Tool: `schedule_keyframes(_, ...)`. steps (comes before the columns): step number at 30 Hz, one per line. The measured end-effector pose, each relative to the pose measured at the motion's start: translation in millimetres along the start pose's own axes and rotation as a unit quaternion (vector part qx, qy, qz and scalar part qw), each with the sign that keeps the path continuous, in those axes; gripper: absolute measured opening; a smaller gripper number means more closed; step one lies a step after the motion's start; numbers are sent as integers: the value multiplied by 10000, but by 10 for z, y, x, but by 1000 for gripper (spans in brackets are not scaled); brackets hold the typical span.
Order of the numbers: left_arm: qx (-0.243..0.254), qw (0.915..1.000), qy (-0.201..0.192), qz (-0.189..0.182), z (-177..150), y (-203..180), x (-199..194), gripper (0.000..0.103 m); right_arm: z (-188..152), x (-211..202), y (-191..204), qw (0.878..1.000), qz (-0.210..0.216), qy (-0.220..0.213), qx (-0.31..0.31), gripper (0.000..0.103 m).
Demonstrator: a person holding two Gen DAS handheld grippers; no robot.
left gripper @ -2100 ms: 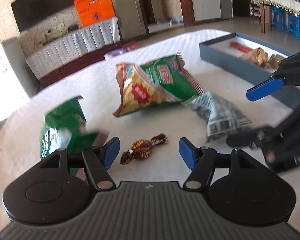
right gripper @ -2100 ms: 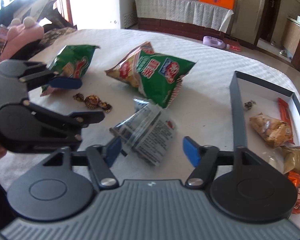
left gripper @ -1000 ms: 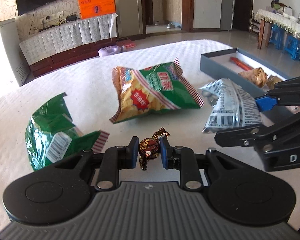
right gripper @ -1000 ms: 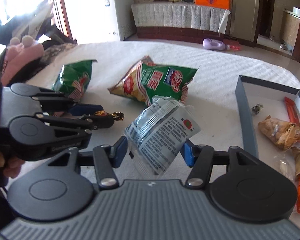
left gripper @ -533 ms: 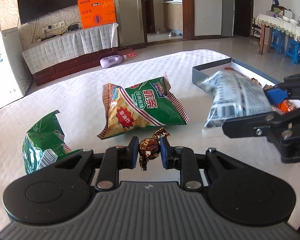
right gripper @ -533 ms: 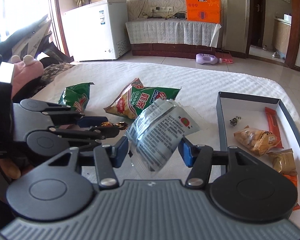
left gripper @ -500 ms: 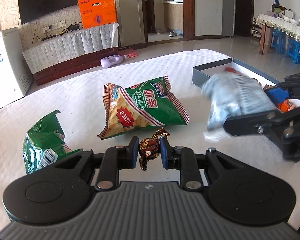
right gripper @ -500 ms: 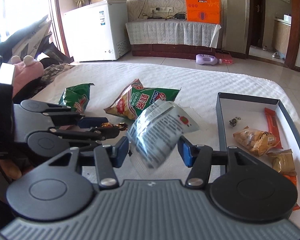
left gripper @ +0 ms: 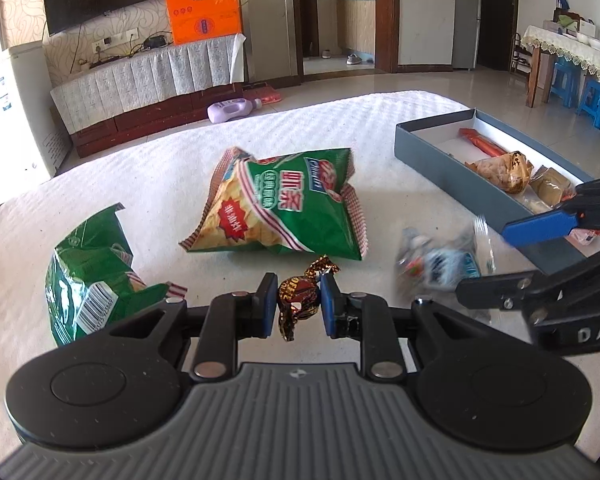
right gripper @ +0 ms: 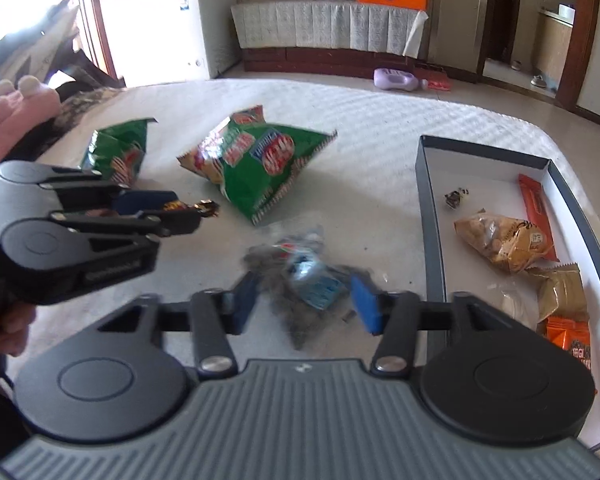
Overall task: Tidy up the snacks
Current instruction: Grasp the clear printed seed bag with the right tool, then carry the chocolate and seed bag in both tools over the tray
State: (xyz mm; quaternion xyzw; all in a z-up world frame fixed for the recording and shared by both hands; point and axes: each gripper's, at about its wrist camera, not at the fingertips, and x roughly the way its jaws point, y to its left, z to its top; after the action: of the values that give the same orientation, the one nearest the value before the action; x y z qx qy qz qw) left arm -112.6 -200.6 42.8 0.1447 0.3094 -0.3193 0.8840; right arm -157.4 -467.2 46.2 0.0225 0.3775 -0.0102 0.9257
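My left gripper (left gripper: 296, 300) is shut on a brown wrapped candy (left gripper: 298, 296), held above the white tabletop; the candy also shows in the right wrist view (right gripper: 198, 206). My right gripper (right gripper: 306, 302) is open. A clear grey packet (right gripper: 304, 276) lies blurred on the table between and just past its fingers, apart from them; it also shows in the left wrist view (left gripper: 440, 266). A grey box (right gripper: 428, 216) with several snacks stands at the right.
A large green chip bag (left gripper: 284, 208) lies mid-table and a smaller torn green bag (left gripper: 88, 276) lies at the left. The box (left gripper: 452, 172) holds an orange bar (right gripper: 534, 204) and a tan snack pack (right gripper: 504, 240). The table edge runs behind.
The right gripper opened and the clear packet dropped from it onto the table beside the box. The left gripper kept its hold on the candy.
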Motion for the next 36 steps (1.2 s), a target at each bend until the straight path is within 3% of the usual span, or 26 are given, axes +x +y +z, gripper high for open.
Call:
schedule_keyframes(2,6,10000,4,-30,-8,11,-3,27,-5,41,37,9999,-2,35,-130,76)
schedule_keyframes(7,-21,10000,47,-41,-19,44,19,27,8,228,210,9946,-206,112,-1006,78)
schedule_keyframes(12,11,9999,111,-60,-27,34,52,27,32,406,123,9965,77,270,-787,75)
schedule_keyframes(13,11,9999,122,-58,-30,35,58,27,46,416,95,9970,180,267,-706,64)
schedule_keyframes(16,13,9999,121,-51,-22,26,66,27,85,380,28,9983,308,274,-415,59)
schedule_keyframes(31,172,9998,-132,-24,76,-193,-1,27,158,-299,-142,9954,543,-774,138,58)
schedule_keyframes(36,205,9995,-212,-67,124,-316,-11,27,175,-412,-218,9940,549,-923,192,58)
